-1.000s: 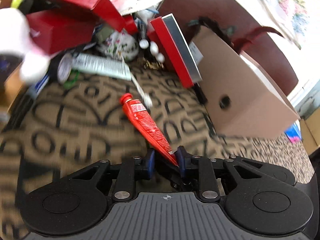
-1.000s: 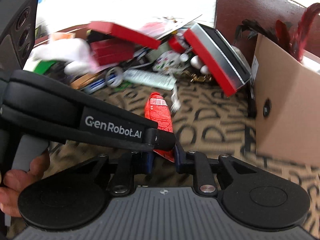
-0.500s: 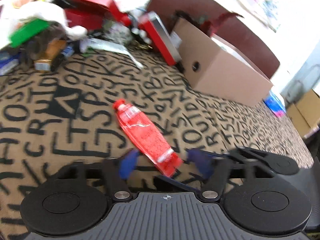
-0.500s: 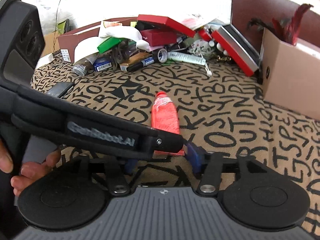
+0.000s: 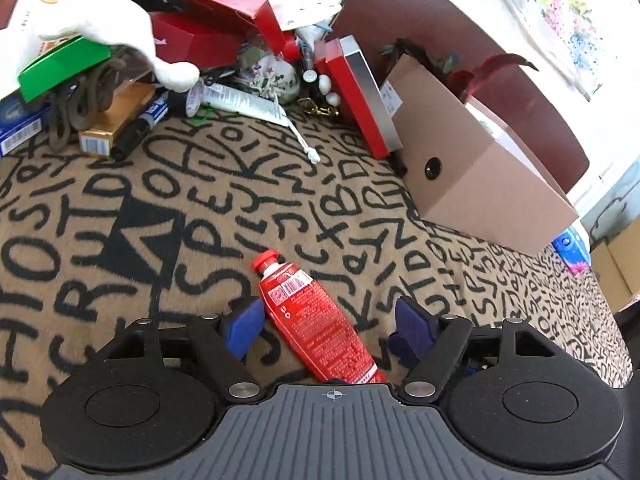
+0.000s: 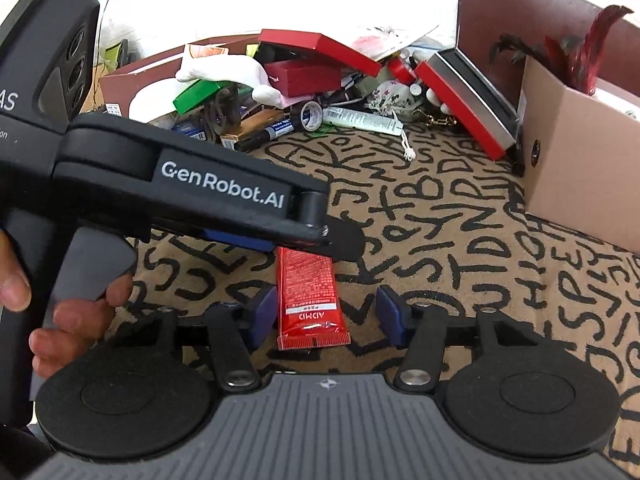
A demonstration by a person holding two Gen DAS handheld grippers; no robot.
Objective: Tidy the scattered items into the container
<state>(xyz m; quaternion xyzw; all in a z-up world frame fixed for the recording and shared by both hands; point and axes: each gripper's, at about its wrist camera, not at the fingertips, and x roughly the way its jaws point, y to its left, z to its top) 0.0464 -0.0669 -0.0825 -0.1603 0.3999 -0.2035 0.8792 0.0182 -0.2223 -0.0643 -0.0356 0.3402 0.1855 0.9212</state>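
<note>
both grippers backed off – red tube (image 5: 316, 320) lies loose on carpet (image 5: 120, 208)

Red tube (image 5: 316, 328) on lettered cloth (image 5: 120, 208)

**A count of what lies on the lettered cloth**

One red tube (image 5: 316, 324) lies low in the frame's centre. One cardboard box (image 5: 476, 184) stands at the right. Two grippers show: the left gripper (image 6: 340, 236) crossing the left of the right wrist view, and the right gripper (image 6: 326, 316) at the bottom. One hand (image 6: 60, 312) shows at lower left.

In the heap along the top: one green box (image 5: 60, 64), one white glove (image 5: 120, 28), one black marker (image 5: 136, 132), one white tube (image 5: 240, 100), one tape roll (image 6: 310, 114), and one red-and-silver case (image 5: 356, 92). The red boxes overlap too much to count surely.
</note>
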